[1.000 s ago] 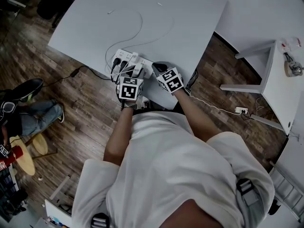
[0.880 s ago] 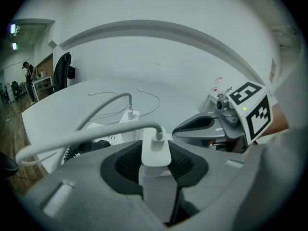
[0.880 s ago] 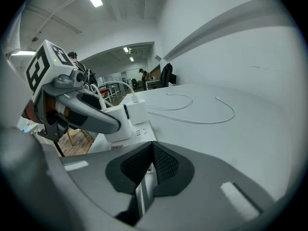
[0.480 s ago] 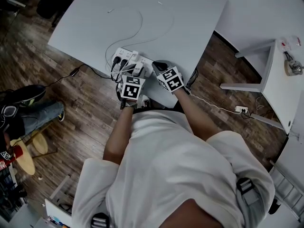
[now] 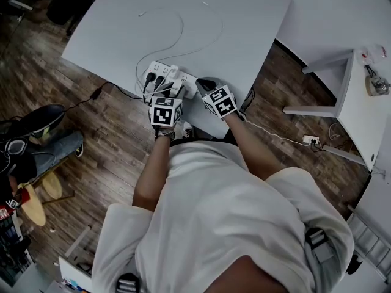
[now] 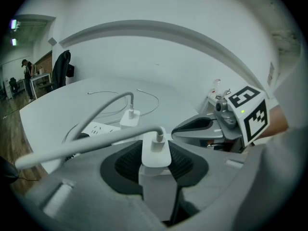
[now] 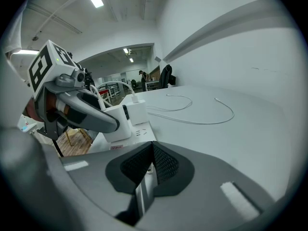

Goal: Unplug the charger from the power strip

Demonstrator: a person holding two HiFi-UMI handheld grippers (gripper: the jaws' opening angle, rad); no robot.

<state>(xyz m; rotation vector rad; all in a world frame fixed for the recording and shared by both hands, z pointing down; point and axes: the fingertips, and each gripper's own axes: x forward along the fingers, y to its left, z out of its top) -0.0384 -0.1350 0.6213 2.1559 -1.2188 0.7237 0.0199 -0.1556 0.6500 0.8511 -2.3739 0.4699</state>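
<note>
A white power strip [image 5: 160, 71] lies near the front edge of the white table [image 5: 244, 29]. My left gripper [image 5: 173, 90] is shut on a white charger [image 6: 155, 150], whose thick cable runs off to the left. In the right gripper view that charger [image 7: 118, 121] stands at the strip's top [image 7: 137, 134]; whether its prongs are still in I cannot tell. A second white charger [image 6: 130, 118] sits plugged in farther along the strip [image 6: 98, 128]. My right gripper [image 5: 201, 85] is at the strip's right end, jaws shut with nothing between them [image 7: 151, 170].
Black plugs fill the strip's left end [image 5: 149, 78]. A thin white cable [image 5: 201, 47] loops over the table beyond it. A black cord [image 5: 91, 93] trails on the wooden floor, where a seated person's legs [image 5: 43, 142] show at left. A white stand [image 5: 360, 115] is at right.
Both grippers keep their places and their grip is the same. The person's foot at the left edge has shifted a little.
</note>
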